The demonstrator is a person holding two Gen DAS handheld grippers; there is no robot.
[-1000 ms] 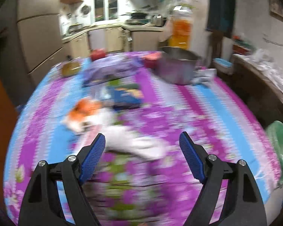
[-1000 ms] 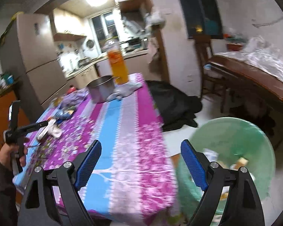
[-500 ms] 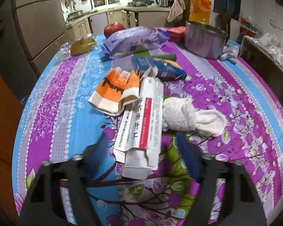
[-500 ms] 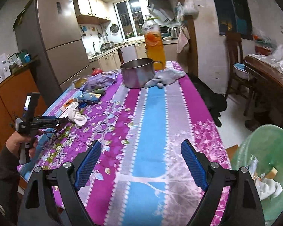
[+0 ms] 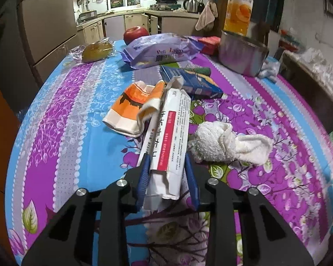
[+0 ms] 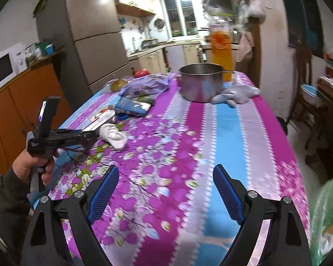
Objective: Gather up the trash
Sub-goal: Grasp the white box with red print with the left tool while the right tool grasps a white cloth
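Note:
My left gripper (image 5: 167,161) is shut on the near end of a long white carton with a red stripe (image 5: 173,130), which lies on the flowered tablecloth (image 5: 62,133). An orange and white paper wrapper (image 5: 131,108) lies to its left, a crumpled white cloth (image 5: 224,143) to its right, and a blue box (image 5: 193,82) behind. My right gripper (image 6: 165,177) is open and empty above the table's near right part. The right wrist view shows the left gripper (image 6: 93,134) at the carton (image 6: 102,118). A green trash bin (image 6: 328,217) stands at the lower right.
At the far end stand a steel pot (image 5: 242,53), an orange juice bottle (image 5: 237,13), a purple bag (image 5: 162,51), a red apple (image 5: 136,33) and a wrapped bun (image 5: 96,48). A grey cloth (image 6: 237,94) lies by the pot. A wooden table (image 6: 330,93) is on the right.
My left gripper moved forward and down to the white carton and closed on it. My right gripper swung left, away from the green bin, and stayed open.

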